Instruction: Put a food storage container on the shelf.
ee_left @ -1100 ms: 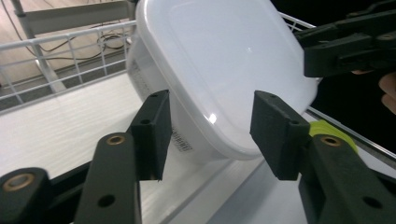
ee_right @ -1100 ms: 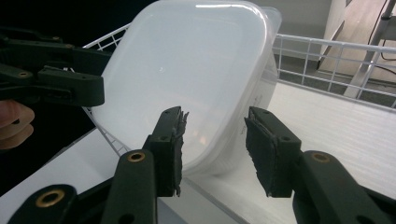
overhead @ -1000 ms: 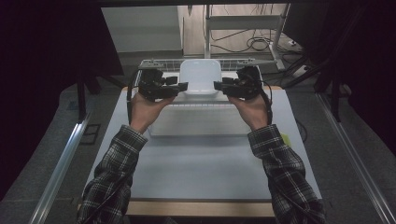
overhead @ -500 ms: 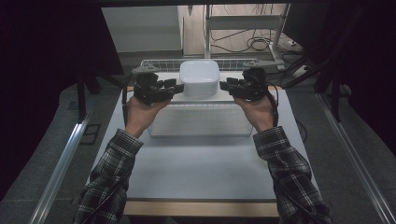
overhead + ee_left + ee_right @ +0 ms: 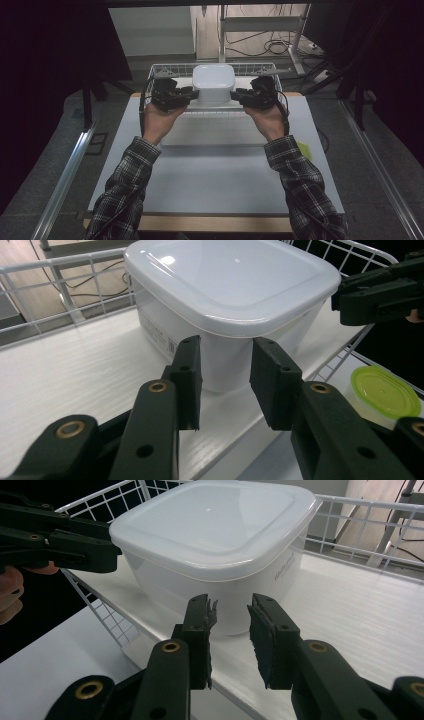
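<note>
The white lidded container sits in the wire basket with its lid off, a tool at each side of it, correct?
Not quite: the lid is on the white container, as the left gripper view shows. The rest holds: it sits in the wire basket, left tool and right tool at its sides.

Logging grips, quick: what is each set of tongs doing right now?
Left tongs: open, just closing, holding nothing, short of the white lidded container.
Right tongs: open, just closing, also empty.

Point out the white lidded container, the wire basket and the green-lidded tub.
white lidded container [image 5: 235, 285]: left gripper view, middle of its lid.
wire basket [image 5: 350, 502]: right gripper view, top rim wire.
green-lidded tub [image 5: 385, 392]: left gripper view, centre of lid.
</note>
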A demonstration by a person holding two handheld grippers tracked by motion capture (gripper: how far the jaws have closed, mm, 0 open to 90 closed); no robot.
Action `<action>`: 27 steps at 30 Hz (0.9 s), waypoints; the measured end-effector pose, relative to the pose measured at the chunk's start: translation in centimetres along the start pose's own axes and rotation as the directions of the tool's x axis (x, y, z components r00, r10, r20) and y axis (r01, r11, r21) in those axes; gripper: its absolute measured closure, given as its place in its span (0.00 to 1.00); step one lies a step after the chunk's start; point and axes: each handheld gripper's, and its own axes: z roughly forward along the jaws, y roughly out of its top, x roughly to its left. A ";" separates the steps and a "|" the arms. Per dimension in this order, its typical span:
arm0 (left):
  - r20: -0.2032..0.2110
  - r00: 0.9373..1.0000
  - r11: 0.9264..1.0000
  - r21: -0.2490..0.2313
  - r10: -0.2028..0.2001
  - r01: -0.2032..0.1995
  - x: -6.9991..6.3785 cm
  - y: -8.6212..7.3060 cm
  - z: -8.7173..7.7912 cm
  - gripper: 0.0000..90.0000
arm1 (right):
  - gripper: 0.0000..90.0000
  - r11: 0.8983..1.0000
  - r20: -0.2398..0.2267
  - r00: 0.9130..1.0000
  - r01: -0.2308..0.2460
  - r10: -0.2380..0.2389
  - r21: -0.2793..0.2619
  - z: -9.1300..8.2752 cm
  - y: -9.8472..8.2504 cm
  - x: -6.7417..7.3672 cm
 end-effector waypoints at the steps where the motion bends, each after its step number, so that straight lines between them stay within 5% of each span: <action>1: 0.001 1.000 1.000 -0.002 -0.002 0.002 0.0 0.0 0.0 0.73 | 0.77 1.000 0.000 1.000 0.000 0.000 0.000 0.0 0.0 0.0; 8: 0.059 0.998 1.000 -0.021 0.011 -0.010 -0.7 -0.8 -0.9 0.67 | 0.73 1.000 -0.014 1.000 0.001 -0.001 -0.007 -0.6 -0.4 0.1; 18: 0.128 0.989 0.997 -0.015 0.070 -0.069 -3.1 -4.4 -3.6 0.29 | 0.47 0.999 -0.036 0.998 0.054 -0.054 -0.007 -3.2 -3.8 1.6; 27: 0.119 0.989 0.995 0.020 0.091 -0.094 -4.6 -8.3 -5.1 0.15 | 0.28 0.996 -0.060 0.994 0.092 -0.092 0.000 -4.7 -7.1 3.3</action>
